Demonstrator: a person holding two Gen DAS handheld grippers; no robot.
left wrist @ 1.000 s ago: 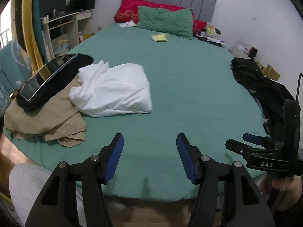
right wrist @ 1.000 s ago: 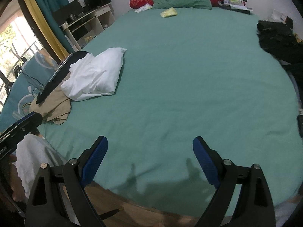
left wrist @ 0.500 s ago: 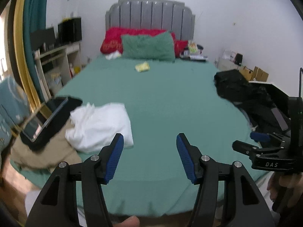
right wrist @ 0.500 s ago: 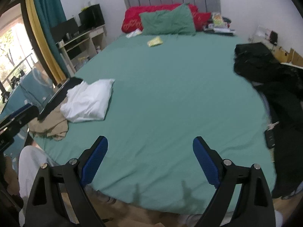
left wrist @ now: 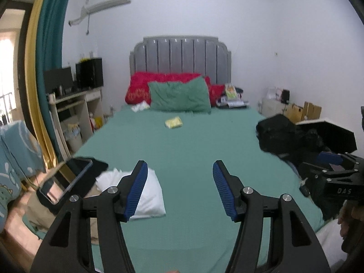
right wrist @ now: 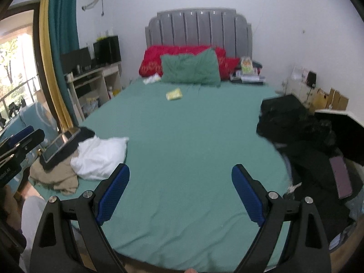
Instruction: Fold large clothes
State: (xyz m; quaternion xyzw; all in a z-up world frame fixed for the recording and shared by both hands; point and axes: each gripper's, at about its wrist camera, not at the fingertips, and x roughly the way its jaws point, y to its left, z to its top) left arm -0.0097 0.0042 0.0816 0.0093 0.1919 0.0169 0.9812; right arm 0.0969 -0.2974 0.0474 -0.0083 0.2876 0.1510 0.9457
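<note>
A crumpled white garment point(left wrist: 150, 195) point(right wrist: 100, 157) lies at the near left of the green bed point(left wrist: 200, 150) point(right wrist: 193, 136), partly over a beige garment point(right wrist: 54, 175). A heap of black clothes point(left wrist: 279, 134) point(right wrist: 293, 122) sits on the bed's right edge. My left gripper point(left wrist: 179, 166) hangs in the air over the foot of the bed, its jaws opening, with nothing between them. My right gripper point(right wrist: 180, 168) is also raised above the foot of the bed, wide open and holding nothing.
A tablet point(right wrist: 56, 146) rests on dark cloth beside the white garment. A phone point(right wrist: 341, 177) lies on the black heap. Red and green pillows point(left wrist: 179, 95), a yellow packet point(left wrist: 174, 122) and a grey headboard point(left wrist: 179, 56) are at the far end. A desk point(right wrist: 95, 79) stands on the left.
Both grippers have risen and tilted upward, so the headboard and back wall now fill the upper views. The clothes have not moved. Both pairs of jaws stay apart and hold nothing.
</note>
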